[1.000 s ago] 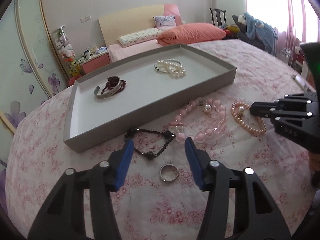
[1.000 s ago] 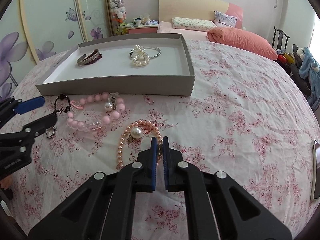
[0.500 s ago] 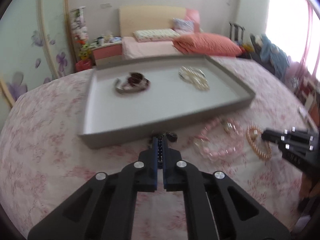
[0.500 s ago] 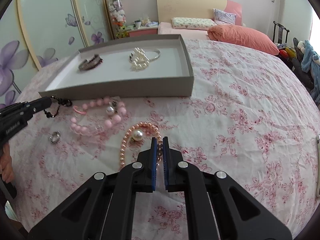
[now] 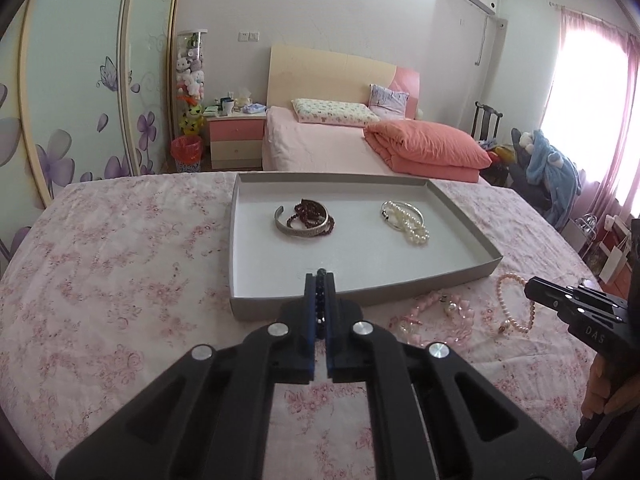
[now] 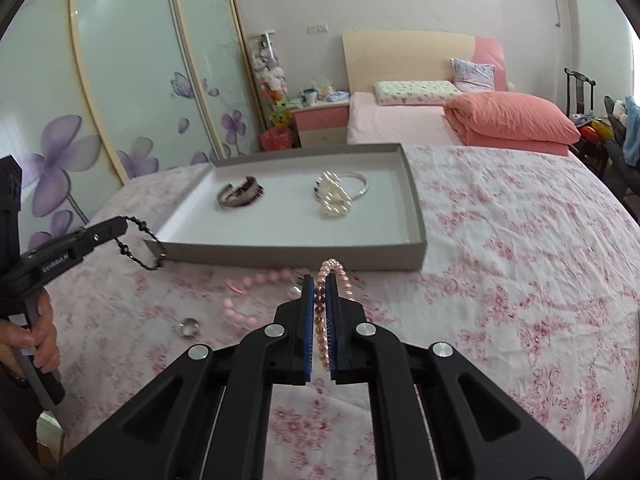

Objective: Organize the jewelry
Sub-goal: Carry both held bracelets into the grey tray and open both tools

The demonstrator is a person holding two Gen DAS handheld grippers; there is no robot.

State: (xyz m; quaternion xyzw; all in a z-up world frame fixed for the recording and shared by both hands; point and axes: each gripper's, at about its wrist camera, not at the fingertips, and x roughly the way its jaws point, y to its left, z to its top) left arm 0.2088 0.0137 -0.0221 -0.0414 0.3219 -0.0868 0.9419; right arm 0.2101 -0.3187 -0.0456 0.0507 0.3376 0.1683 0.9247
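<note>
My left gripper (image 5: 319, 278) is shut on a black bead bracelet (image 5: 319, 294), which it holds above the near wall of the grey tray (image 5: 460, 278). The right wrist view shows that bracelet (image 6: 144, 246) dangling from the left gripper (image 6: 120, 225) beside the tray's corner. My right gripper (image 6: 319, 280) is shut on a peach pearl bracelet (image 6: 340, 274), lifted off the cloth; it hangs (image 5: 499, 296) from the right gripper (image 5: 530, 284). In the tray (image 6: 280, 251) lie a silver cuff with dark red beads (image 5: 304, 220) and white pearls with a bangle (image 5: 406, 222).
A pink bead bracelet (image 6: 248, 300) and a silver ring (image 6: 189, 327) lie on the floral cloth in front of the tray. A hand (image 6: 42, 336) grips the left tool's handle. Beyond the table stands a bed with an orange quilt (image 5: 424, 150); flowered sliding doors (image 6: 120, 80) are at left.
My left gripper closed on the black bracelet and lifted it from the cloth toward the tray. My right gripper rose, taking the peach pearl bracelet off the cloth.
</note>
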